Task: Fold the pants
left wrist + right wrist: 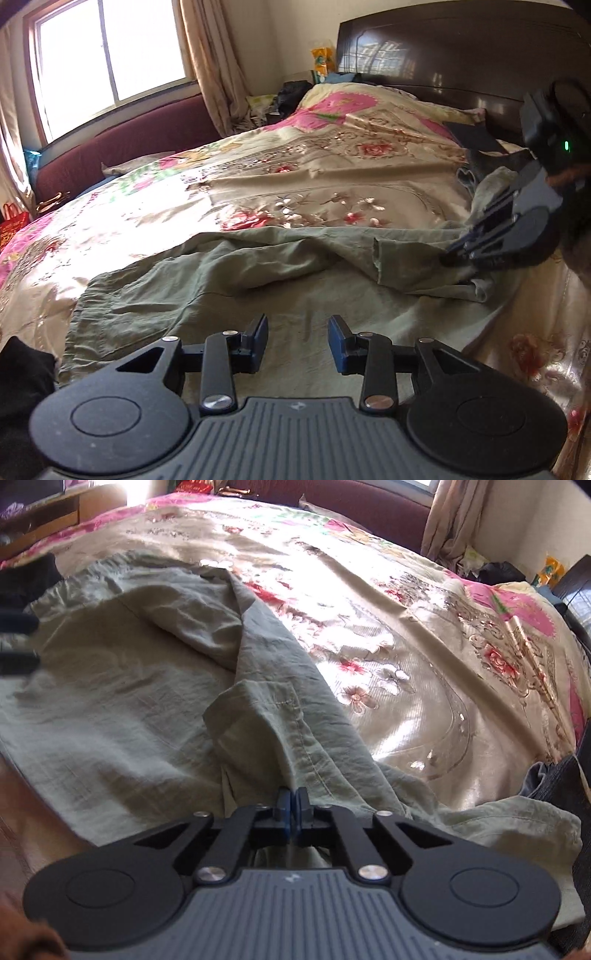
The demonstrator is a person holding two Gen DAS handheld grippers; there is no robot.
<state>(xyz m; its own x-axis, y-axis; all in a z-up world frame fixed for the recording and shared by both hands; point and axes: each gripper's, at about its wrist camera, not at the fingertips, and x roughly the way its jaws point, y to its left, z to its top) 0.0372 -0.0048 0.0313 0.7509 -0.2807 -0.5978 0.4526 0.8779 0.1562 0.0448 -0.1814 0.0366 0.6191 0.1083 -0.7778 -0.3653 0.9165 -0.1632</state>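
Note:
Olive-green pants [229, 280] lie crumpled across the floral bedspread [295, 177]; in the right wrist view they [122, 686] spread to the left. My left gripper [297, 341] is open and empty, hovering just above the flat part of the pants. My right gripper [293, 805] is shut on a fold of the pants fabric near the hem. It also shows in the left wrist view [458, 254], at the right, pinching the cloth. The left gripper's fingers [18, 622] show at the left edge of the right wrist view.
A dark wooden headboard [461, 55] stands at the back right. A maroon sofa [122, 147] sits under the window [107, 55] on the far side. Dark clothes [22, 373] lie at the near left, and more clothes [476, 147] near the headboard.

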